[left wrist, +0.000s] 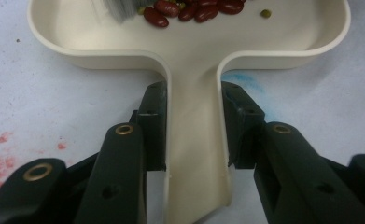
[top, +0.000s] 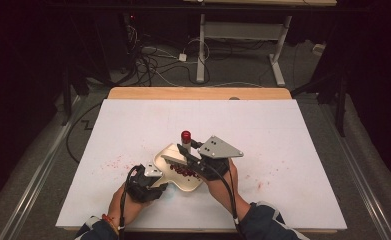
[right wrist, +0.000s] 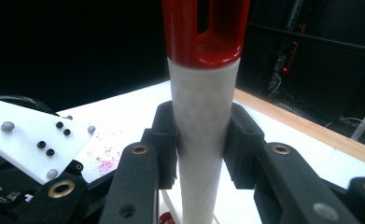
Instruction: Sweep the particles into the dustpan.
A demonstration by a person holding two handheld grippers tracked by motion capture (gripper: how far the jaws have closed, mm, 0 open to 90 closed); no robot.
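A cream dustpan [top: 185,182] lies on the white table sheet [top: 293,150] with its tray pointing away from me. My left gripper [top: 159,176] is shut on the dustpan's handle [left wrist: 194,154], one jaw on each side of it. Dark red beans [left wrist: 194,9] lie in the tray [left wrist: 115,58], with grey brush bristles [left wrist: 117,9] touching them. My right gripper [top: 190,150] is shut on a brush's white handle [right wrist: 203,93], which ends in a red cap [right wrist: 203,32]. That cap [top: 186,135] stands up above the tray.
Red stains [top: 114,163] speckle the sheet left of the pan, and a blue smear [left wrist: 243,81] lies beside the handle. A lone green bean [left wrist: 265,13] sits in the tray. The wooden table edge [top: 198,93] runs along the back, with cables and a desk frame [top: 278,55] beyond.
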